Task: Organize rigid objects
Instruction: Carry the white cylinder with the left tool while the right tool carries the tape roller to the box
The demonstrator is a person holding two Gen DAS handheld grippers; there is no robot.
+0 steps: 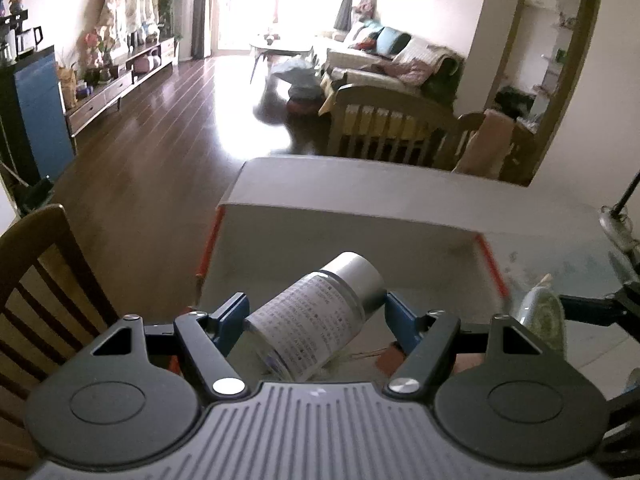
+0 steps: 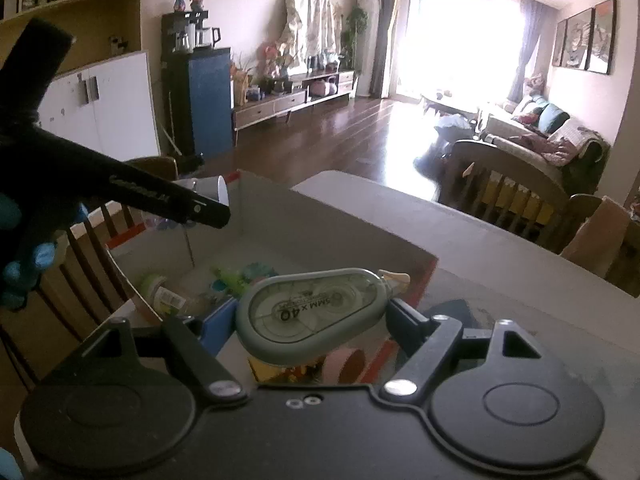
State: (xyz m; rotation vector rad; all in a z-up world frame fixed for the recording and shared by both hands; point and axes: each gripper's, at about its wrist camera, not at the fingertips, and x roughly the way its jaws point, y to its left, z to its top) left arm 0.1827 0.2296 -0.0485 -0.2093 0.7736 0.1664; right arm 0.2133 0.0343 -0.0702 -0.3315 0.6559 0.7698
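Note:
My left gripper is shut on a small bottle with a printed label and a silver cap, held tilted over an open cardboard box. My right gripper is shut on a grey-green correction tape dispenser marked "5MM x 40", held over the same box. The box holds several small items. The dispenser also shows at the right edge of the left wrist view. The left gripper's body and the bottle's cap show at the left of the right wrist view.
The box stands on a grey table. Wooden chairs stand at the table's left and far side. A living room with a sofa and dark wood floor lies beyond.

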